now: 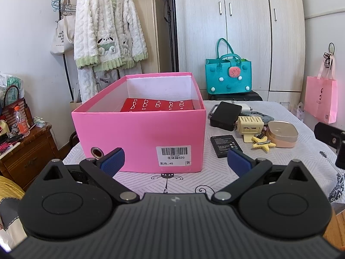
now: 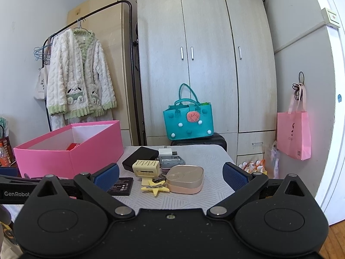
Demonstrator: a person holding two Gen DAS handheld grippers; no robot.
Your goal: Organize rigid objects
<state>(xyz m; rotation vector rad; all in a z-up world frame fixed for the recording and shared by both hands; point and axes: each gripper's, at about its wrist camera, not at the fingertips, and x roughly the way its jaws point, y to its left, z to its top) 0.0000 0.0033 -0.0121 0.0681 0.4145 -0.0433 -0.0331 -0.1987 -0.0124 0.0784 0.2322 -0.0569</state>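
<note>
An open pink box stands on the table with a red patterned box inside; it also shows at the left of the right wrist view. Right of it lie a black case, a flat black battery, a cream plastic block, a yellow star clip and a gold-and-pink compact. My left gripper is open and empty in front of the pink box. My right gripper is open and empty, just short of the compact, star clip and battery.
A grey device and a white charger lie behind the black case. A teal bag sits on a black suitcase beyond the table, before the wardrobe. A pink bag hangs right. A clothes rack and wooden cabinet stand left.
</note>
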